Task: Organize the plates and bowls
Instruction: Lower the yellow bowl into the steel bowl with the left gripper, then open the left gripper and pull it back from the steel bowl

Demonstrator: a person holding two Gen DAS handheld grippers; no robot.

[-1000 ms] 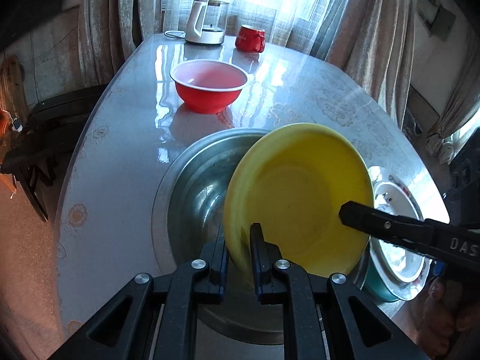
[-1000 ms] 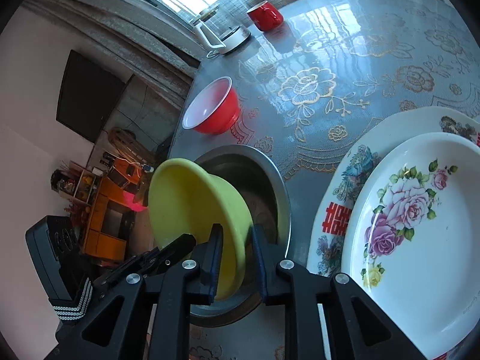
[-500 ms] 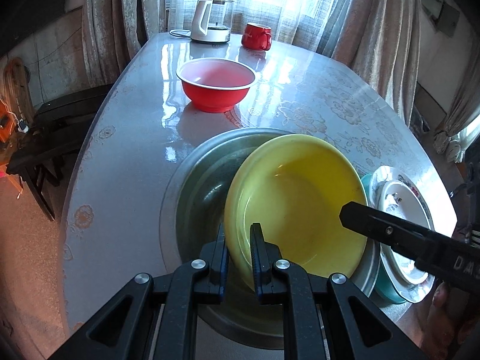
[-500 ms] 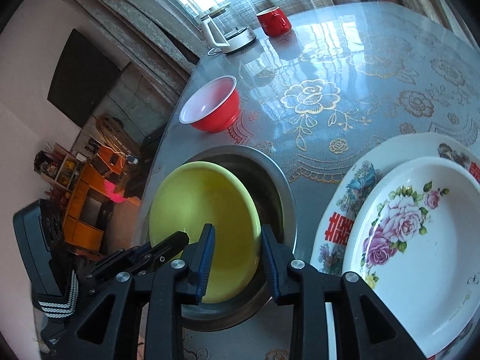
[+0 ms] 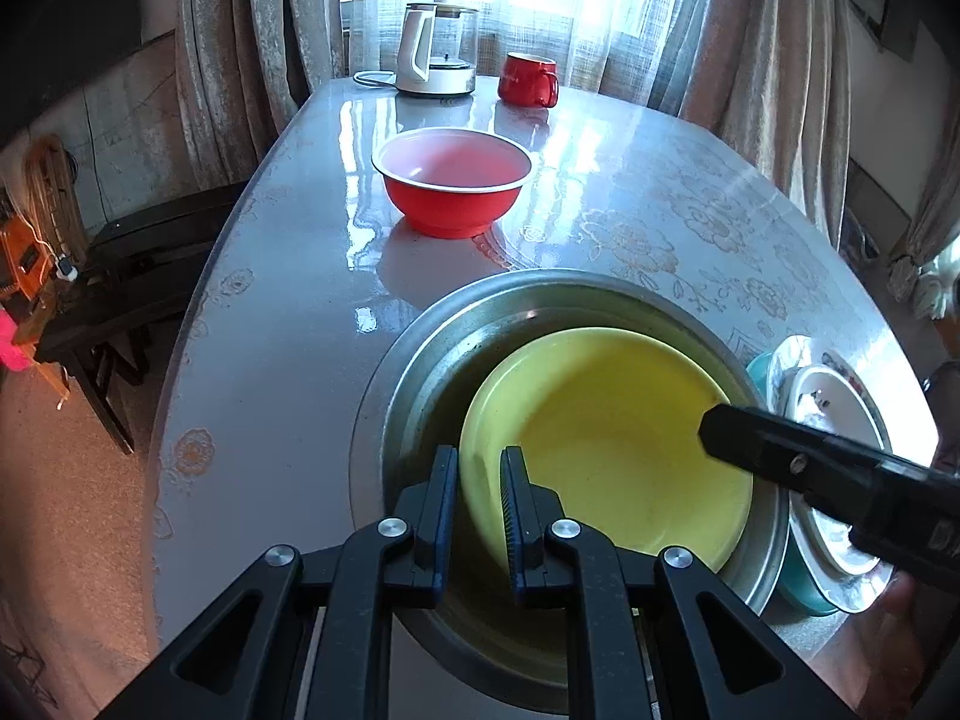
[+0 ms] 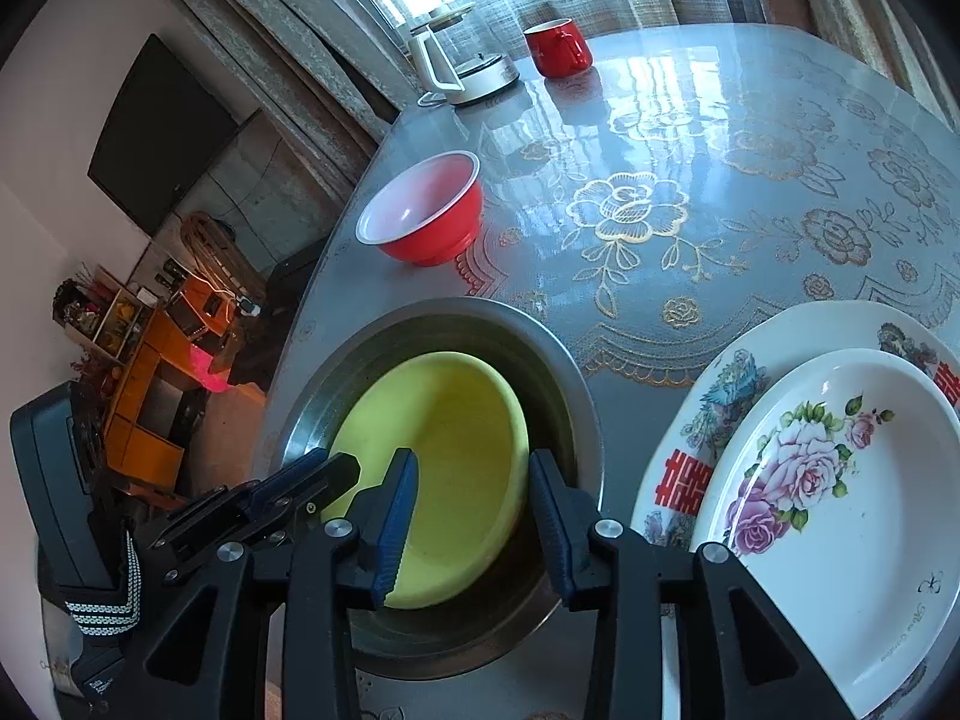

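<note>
Yellow bowl [image 5: 606,444]: since a second ago it is coming down from an upright tilt to lie nearly flat inside the steel basin [image 5: 414,360]; its near rim is still sitting a little high, between the left fingers.
Left gripper [image 5: 479,498]: its fingers are staying around the yellow rim but are standing slightly apart now; whether the pads are still touching the rim I cannot tell; it looks like a letting-go in progress.
Right gripper [image 6: 471,516]: its fingers are parting wide compared with half a second ago and are holding nothing; the yellow bowl is showing through the gap, below and beyond them.
Done so far: the yellow bowl is lying nested in the basin; on the right, a rose-patterned plate [image 6: 840,516] is resting stacked on a larger decorated plate [image 6: 714,420], which suggests the plates are already grouped.
Left to do: the red bowl [image 5: 453,189] is sitting alone on the table [image 5: 288,312], well apart from the basin; I judge it to be the next piece to bring over and nest; a teal bowl [image 5: 798,576] is sitting under the plates just beside the basin and may also want sorting.
Not part of the job: a kettle [image 5: 435,48] and a red mug [image 5: 528,79] are standing at the far end of the table.
</note>
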